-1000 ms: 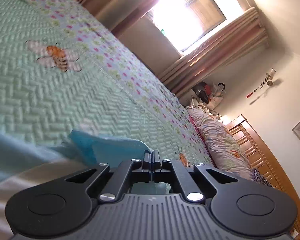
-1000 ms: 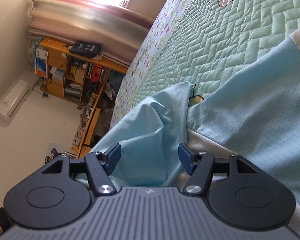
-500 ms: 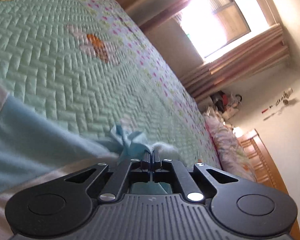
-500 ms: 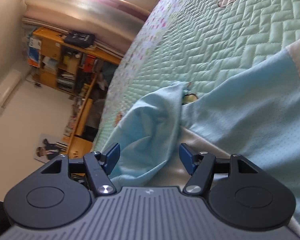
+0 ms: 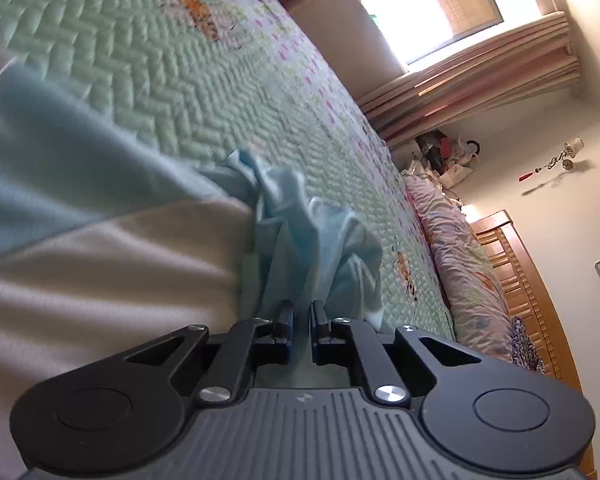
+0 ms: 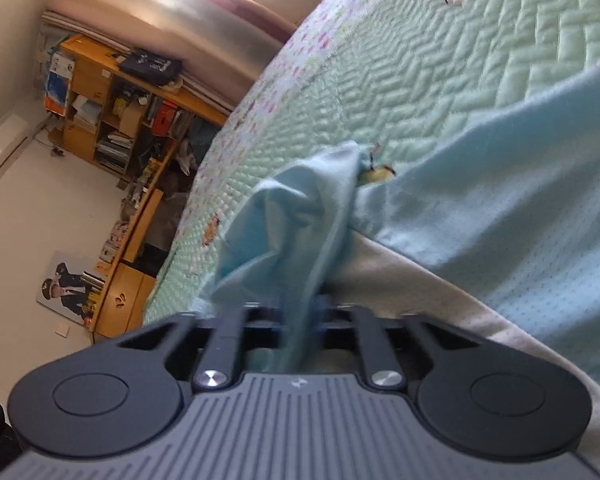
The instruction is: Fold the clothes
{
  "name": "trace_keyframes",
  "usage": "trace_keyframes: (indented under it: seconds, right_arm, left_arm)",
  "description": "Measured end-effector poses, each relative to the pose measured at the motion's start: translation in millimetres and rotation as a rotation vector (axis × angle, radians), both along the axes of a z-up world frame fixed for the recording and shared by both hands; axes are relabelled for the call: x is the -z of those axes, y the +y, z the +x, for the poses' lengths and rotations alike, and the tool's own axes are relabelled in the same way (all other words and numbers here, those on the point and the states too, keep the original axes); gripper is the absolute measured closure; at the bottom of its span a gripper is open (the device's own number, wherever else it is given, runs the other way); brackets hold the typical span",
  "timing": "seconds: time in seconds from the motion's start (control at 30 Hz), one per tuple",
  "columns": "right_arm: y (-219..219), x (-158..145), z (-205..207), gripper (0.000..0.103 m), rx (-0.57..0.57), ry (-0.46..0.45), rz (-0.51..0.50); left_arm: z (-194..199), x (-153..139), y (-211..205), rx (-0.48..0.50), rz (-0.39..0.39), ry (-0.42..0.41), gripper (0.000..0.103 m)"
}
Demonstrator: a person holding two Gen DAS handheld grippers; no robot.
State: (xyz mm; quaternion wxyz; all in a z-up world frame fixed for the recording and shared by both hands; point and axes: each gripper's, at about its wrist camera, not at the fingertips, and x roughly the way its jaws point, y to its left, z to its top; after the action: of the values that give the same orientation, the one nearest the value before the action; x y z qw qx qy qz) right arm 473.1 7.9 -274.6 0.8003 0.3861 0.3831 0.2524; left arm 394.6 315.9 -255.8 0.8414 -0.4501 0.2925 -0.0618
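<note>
Pinching blue sleeve (image 6: 300, 220), right tool (image 6: 300, 312)

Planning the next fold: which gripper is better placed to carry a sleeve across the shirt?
Right. The right gripper is shut on the light blue sleeve. The left gripper is opening, its jaws slightly apart around the other sleeve.

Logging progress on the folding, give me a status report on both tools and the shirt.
Left tool opening, sleeve slack between its fingers. Right tool shut on the other sleeve. Blue-and-white shirt flat on quilt. Nothing in the way.
</note>
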Motion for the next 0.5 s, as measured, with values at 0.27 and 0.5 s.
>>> trace_keyframes:
  seconds: [0.27, 0.5]
  right_arm:
    - [-15.1, -19.4, -6.0, 0.102, -0.091, -0.089, 0.236]
    - [-24.0, -18.9, -1.2, 0.102, -0.069, -0.070, 0.195]
  left_arm:
    - [-0.1, -48.9, 14.8, -0.073, -0.025, -0.180, 0.102]
    - [-18.4, -35.2, -7.2, 0.009, 0.092, -0.076, 0.040]
